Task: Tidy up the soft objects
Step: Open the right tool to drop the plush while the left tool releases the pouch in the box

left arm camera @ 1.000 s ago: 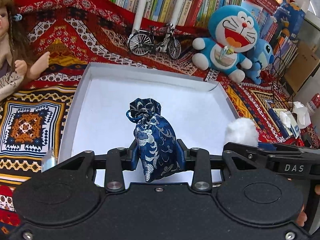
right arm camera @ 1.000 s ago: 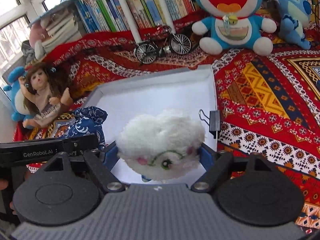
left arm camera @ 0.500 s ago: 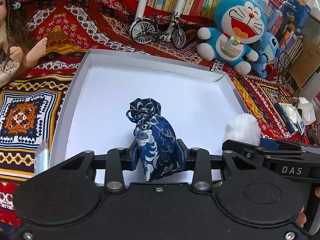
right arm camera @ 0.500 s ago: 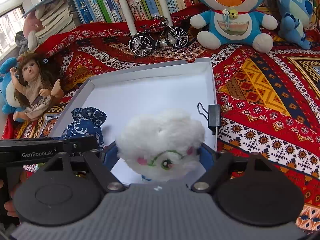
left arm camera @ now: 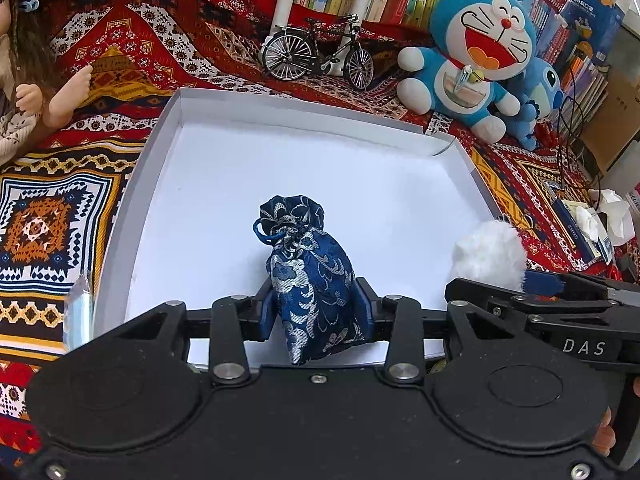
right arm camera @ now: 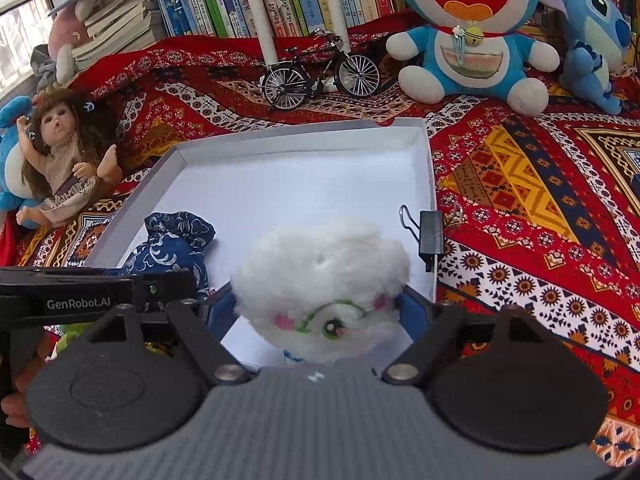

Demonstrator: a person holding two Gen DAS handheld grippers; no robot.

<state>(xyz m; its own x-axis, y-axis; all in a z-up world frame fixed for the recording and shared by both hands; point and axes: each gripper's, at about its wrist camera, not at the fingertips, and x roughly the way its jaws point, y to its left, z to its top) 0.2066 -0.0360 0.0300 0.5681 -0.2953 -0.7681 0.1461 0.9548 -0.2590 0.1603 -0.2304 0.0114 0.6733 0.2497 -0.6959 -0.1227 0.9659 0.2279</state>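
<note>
A dark blue brocade drawstring pouch (left arm camera: 308, 248) stands upright over the front of the white shallow tray (left arm camera: 280, 168). My left gripper (left arm camera: 316, 304) has its pads against the pouch's sides, and the jaws are opening. A fluffy white plush (right arm camera: 324, 276) with a stitched green and pink face sits in my right gripper (right arm camera: 320, 312), which is shut on it above the tray's front right part. The plush (left arm camera: 490, 250) also shows at the right of the left wrist view, and the pouch (right arm camera: 172, 248) at the left of the right wrist view.
A patterned red cloth (right arm camera: 520, 184) covers the surface. A black binder clip (right arm camera: 430, 232) grips the tray's right wall. Behind the tray stand a model bicycle (left arm camera: 316, 54), a blue cat plush (left arm camera: 472, 56) and a bookshelf. A doll (right arm camera: 64, 160) sits at the left.
The right gripper has rolled slightly with the white plush still in it. The left gripper keeps the pouch between its pads over the tray.
</note>
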